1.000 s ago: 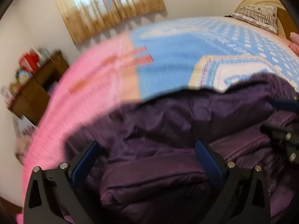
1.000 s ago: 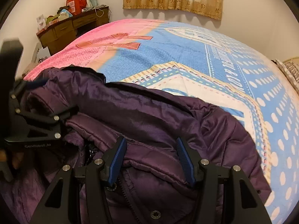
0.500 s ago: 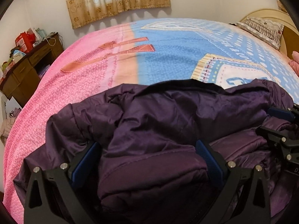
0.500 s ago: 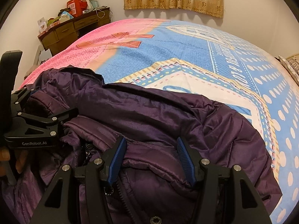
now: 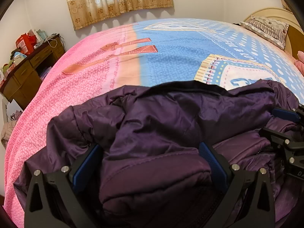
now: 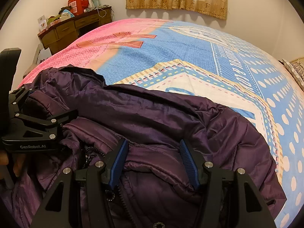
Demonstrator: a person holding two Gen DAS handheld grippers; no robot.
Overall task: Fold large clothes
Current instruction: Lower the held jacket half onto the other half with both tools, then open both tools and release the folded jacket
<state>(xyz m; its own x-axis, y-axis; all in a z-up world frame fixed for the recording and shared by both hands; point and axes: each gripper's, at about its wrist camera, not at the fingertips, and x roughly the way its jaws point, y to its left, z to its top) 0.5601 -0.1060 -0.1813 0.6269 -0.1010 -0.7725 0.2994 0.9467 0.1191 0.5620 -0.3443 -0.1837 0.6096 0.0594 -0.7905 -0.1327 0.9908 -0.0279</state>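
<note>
Purple puffer jacket is lying crumpled along the near edge of the bed, long axis running side to side. Since a second ago, its far panel has been settling flatter. Glossy quilted fabric is bulging between each hand-held gripper's jaws: left wide, right half-wide, both gripping folds.

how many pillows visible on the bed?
1: a patterned pillow at the headboard end of the bed, far right. Its edge also shows in the right view. Others may lie outside both views.
</note>
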